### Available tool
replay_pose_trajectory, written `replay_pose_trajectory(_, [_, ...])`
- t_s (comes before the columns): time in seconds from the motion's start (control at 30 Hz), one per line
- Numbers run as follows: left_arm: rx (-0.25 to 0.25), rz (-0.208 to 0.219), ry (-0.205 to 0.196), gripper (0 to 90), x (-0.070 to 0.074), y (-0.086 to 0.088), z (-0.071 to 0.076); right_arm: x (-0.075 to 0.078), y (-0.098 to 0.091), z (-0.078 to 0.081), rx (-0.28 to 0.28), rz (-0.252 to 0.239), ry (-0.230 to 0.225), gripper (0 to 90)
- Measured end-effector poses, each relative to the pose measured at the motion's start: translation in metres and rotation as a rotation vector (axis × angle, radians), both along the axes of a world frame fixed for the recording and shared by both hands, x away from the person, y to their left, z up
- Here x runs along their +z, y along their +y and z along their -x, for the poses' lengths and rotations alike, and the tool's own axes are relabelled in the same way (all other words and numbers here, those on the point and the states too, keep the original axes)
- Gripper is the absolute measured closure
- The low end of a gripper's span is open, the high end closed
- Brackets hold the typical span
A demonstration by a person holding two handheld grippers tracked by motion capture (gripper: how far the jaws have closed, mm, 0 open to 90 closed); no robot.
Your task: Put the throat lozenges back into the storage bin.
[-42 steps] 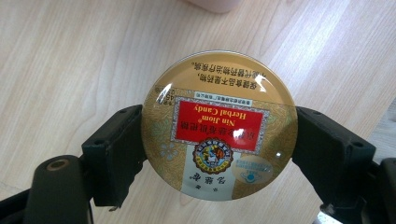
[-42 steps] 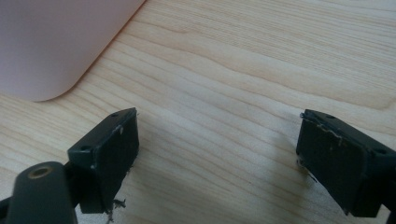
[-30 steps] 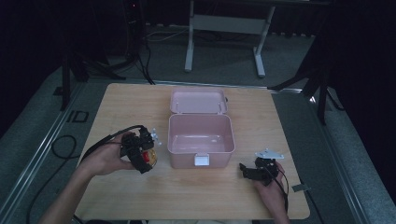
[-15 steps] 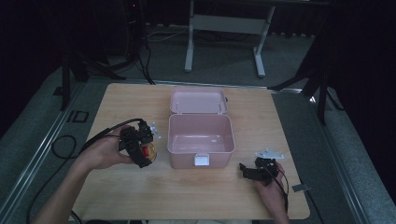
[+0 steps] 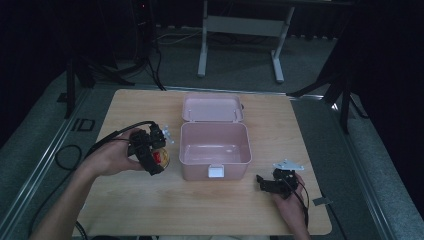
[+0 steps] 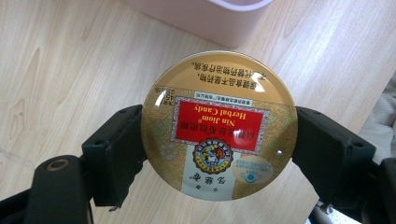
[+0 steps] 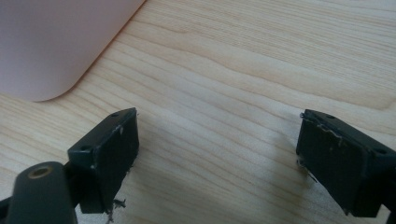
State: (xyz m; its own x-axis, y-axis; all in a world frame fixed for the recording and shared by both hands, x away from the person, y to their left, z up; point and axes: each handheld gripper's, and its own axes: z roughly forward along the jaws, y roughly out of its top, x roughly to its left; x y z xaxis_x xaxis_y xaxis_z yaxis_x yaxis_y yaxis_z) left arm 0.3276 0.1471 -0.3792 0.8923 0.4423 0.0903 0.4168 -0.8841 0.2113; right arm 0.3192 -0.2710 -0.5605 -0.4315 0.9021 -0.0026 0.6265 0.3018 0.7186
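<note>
1. Dark surroundings close in on a light wooden table, with a grey floor, cables and a metal stand's legs beyond its far edge.
2. At the middle of the table stands a pink box, open, its lid laid back toward the far side and a white latch on its near wall.
3. In the high view the box's inside looks bare.
4. The left tool is held above the table just to the left of the box, near the box's near left corner.
5. Its two black jaws clamp a round gold candy tin by its rim, one jaw on each side.
6. The tin's lid faces the left gripper view's camera, with a red label reading "Nin Jiom Herbal Candy" seen upside down.
7. Past the tin in that view shows the rounded pink rim of the box, with table wood beneath.
8. The right tool rests low at the near right part of the table, to the right of the box's near right corner and apart from it.
9. Its jaws stand wide apart with bare wood between them.
10. A pink corner of the box fills the upper left of the right gripper view.
</note>
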Motion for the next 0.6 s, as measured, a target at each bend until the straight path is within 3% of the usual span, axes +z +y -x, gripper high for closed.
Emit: replay_pose_trajectory(0.6, [-0.024, -0.023, 0.0, 20.8, 0.015, -0.013, -0.009, 0.0, 0.0, 0.0, 0.001, 0.001, -0.002, 12.9])
